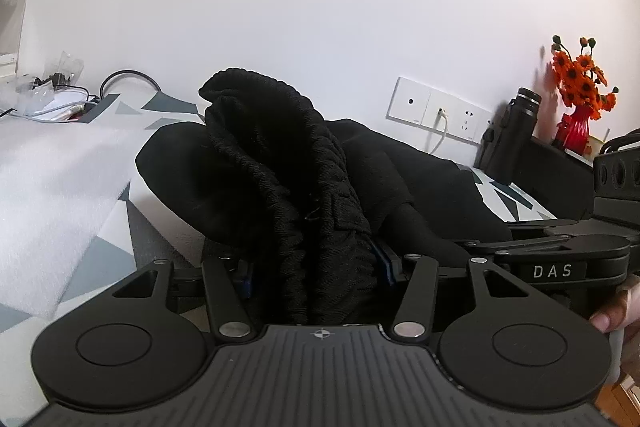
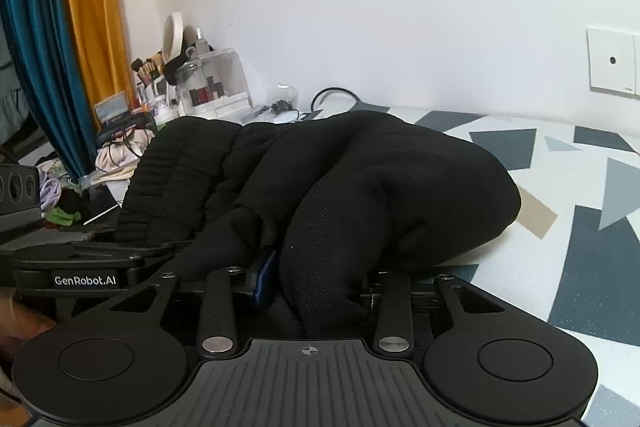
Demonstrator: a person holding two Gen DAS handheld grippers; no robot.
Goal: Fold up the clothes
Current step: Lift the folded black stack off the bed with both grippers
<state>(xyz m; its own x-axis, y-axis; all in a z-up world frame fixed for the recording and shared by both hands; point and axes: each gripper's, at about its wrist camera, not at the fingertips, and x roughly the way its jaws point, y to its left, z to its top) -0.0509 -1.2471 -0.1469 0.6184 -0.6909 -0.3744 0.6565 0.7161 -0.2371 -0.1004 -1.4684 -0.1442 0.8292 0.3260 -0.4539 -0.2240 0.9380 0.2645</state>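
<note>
Left wrist view: black garment (image 1: 280,163) heaped on the patterned surface (image 1: 120,227), its ribbed waistband clamped in your left claw (image 1: 316,267). Your right claw (image 2: 316,279) pinches plain fabric. Risk: bunched layers slipping, or trapped in a crooked fold.

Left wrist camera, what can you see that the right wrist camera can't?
Only the left wrist view shows the orange flowers in a red vase, a black bottle and a white foam sheet. Only the right wrist view shows the blue and yellow curtains and a clutter of makeup brushes. Both show the black garment pinched in each tool, the patterned tabletop and the white wall.
</note>
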